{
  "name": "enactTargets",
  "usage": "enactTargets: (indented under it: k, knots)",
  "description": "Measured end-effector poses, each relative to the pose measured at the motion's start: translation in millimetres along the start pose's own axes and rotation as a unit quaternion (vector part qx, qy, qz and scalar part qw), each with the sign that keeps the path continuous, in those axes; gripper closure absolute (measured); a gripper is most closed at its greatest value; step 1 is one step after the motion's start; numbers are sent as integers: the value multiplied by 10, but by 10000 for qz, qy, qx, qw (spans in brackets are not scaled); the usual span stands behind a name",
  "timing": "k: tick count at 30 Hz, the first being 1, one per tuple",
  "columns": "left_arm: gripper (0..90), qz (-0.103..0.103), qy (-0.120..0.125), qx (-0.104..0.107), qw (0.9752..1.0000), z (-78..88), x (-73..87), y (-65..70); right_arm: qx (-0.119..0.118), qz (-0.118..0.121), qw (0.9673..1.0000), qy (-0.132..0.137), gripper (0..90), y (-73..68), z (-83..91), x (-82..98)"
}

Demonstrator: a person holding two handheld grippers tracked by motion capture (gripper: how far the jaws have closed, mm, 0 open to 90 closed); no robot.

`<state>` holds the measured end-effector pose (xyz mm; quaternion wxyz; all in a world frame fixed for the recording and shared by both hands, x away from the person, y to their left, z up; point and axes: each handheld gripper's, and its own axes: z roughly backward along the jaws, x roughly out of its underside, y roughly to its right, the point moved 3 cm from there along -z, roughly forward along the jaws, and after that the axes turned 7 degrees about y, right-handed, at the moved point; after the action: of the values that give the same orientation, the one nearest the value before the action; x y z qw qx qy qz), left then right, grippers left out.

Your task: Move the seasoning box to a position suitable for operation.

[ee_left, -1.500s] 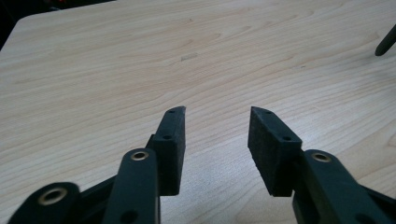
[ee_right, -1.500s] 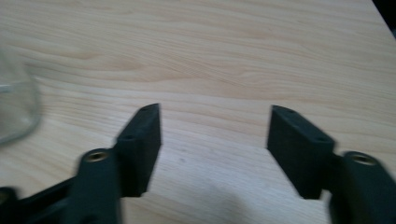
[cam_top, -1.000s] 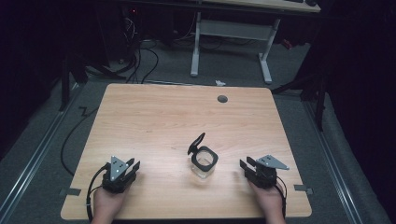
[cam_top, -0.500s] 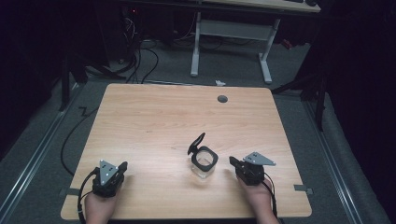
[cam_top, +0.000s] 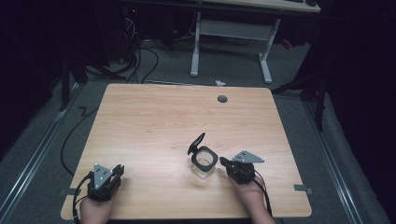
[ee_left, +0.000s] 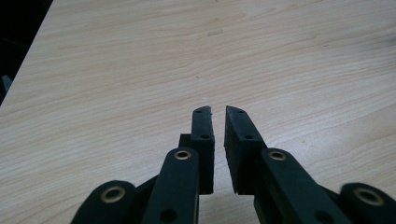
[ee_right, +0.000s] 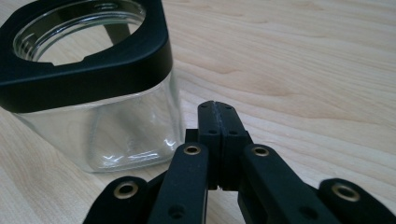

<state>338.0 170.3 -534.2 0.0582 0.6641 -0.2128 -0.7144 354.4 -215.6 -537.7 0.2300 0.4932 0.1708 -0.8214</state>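
Glass jar (cam_top: 204,163) with a black square collar and its black lid flipped up sits on your wooden counter (cam_top: 154,126), toward the near edge and right of centre. Nearest to you, your two hands come in over the front edge. Your left tongs (cam_top: 116,171) rest at the near left corner, well apart from the jar; in the left gripper view (ee_left: 218,122) the jaws stand a narrow slit apart over bare wood, grasping nothing. Your right tongs (cam_top: 224,162) lie just beside the jar's right side, tips pointing at it; whether they touch the glass cannot be told. In the right gripper view (ee_right: 218,108) the jaws are pressed together, clenched on nothing, with the jar (ee_right: 93,79) close ahead at the left, its mouth uncovered and the clear body looking empty. Farther across the counter, a round grey cable hole (cam_top: 222,99) sits near the far edge. Beyond the counter, on the dark carpeted floor, stand the white legs of another desk (cam_top: 231,32), with black cables (cam_top: 140,56) to its left.
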Motion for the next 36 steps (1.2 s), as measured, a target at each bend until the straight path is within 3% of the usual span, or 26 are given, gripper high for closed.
enactTargets:
  k: [19, 34, 36]
  knots:
    - [751, 79, -40, 78, 9999, -59, 5, 18, -233, 282, 9992, -173, 900, -206, -15, 46]
    - [746, 103, -24, 44, 9999, -52, 3, 3, -765, 380, 9961, -198, 900, -516, -113, 38]
    - [746, 76, -41, 58, 9999, -46, 6, 10, -755, 479, 9958, -211, 900, -548, -120, 36]
